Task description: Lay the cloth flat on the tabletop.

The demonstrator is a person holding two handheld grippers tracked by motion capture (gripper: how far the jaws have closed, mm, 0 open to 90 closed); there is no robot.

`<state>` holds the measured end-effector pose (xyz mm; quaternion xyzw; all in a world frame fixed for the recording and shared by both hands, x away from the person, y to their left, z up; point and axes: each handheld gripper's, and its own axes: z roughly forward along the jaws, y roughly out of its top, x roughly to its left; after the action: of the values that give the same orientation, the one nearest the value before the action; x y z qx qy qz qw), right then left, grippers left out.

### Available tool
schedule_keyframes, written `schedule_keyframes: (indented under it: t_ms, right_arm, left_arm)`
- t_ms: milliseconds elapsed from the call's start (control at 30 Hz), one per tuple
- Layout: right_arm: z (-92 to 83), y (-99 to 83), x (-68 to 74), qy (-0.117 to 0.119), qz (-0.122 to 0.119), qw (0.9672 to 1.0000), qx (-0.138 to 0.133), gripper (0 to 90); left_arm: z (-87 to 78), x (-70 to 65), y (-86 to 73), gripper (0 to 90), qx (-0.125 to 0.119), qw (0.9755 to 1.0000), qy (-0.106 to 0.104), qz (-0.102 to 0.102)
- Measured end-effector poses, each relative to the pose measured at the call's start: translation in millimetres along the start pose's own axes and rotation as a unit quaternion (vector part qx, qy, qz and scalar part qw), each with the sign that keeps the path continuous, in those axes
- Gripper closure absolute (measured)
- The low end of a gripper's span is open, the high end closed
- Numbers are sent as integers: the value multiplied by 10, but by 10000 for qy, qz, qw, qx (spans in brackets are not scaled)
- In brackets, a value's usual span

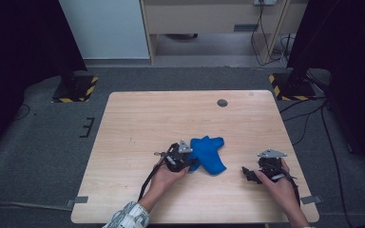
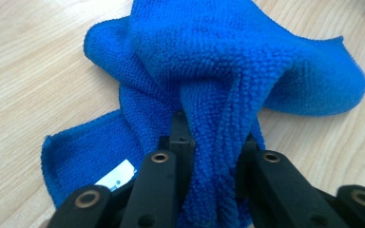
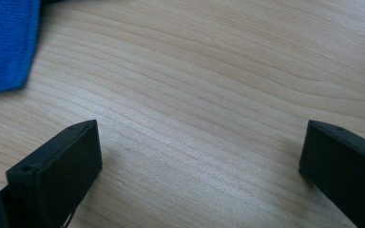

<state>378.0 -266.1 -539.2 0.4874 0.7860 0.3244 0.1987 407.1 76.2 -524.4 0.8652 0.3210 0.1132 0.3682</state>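
A: Where is the blue cloth [image 1: 208, 153] found?

B: It is seen lying crumpled on the wooden table [image 1: 138, 118], a little right of the middle and toward the near edge. In the left gripper view it is bunched into folds, with one flat flap spread on the wood at the lower left and a white label [image 2: 116, 175] showing on that flap.

A: And how is the left gripper [image 1: 186, 162] placed?

B: It is held at the cloth's left edge, touching it. In its own view a raised ridge of the cloth [image 2: 218, 142] is pinched between the two black jaws, which are drawn narrow and pressed against the fabric on both sides. The ridge is lifted slightly off the wood, while the rest of the cloth is left resting on the table.

A: What is seen of the right gripper [image 1: 248, 174]?

B: It is held low over the table, well apart from the cloth, to the right of it near the table's near edge. Its jaws are spread wide, and nothing but bare wood grain is seen between them. A corner of the cloth [image 3: 4, 42] is caught at the upper left of the right gripper view, away from the jaws.

A: Is anything else noted on the table?

B: A small dark round disc [image 1: 222, 102] is set into the top near the far edge.
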Motion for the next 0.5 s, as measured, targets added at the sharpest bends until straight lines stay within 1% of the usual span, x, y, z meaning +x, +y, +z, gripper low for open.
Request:
schedule_keyframes:
  t_ms: [33,67,133,167,200,267,333,367,400,500]
  right_arm:
    - [0,0,1,-1,5,10000,-1,4]
    - [0,-2,2,-7,-3,10000,-7,5]
    - [-5,-4,6,-2,3,10000,-1,7]
    - [-8,-7,6,-3,-4,10000,-4,9]
    - [-13,-7,9,17,8,10000,12,14]
    - [-29,-7,7,54,-26,10000,12,52]
    - [-52,0,7,90,-78,9999,-19,148]
    - [-69,7,12,109,-122,9998,-89,204]
    - [-84,13,13,174,-137,9997,-118,240]
    - [-136,56,33,349,-204,9988,-289,396]
  left_arm:
    - [-1,2,-9,746,-26,10000,38,-65]
    - [-1,6,-20,708,-77,9998,103,-141]
    - [-4,23,-50,552,-163,9992,201,-298]
    - [-8,25,-55,474,-173,9990,217,-354]
    - [-22,33,-55,440,-166,9989,212,-389]
    - [-72,29,-49,375,-219,9983,96,-532]
    - [-133,6,-41,336,-295,9978,-6,-599]
    - [-159,-5,-37,315,-331,9976,-18,-606]
    - [-193,-24,-34,312,-394,9974,-51,-603]
    - [-312,-98,-33,281,-563,9970,-145,-504]
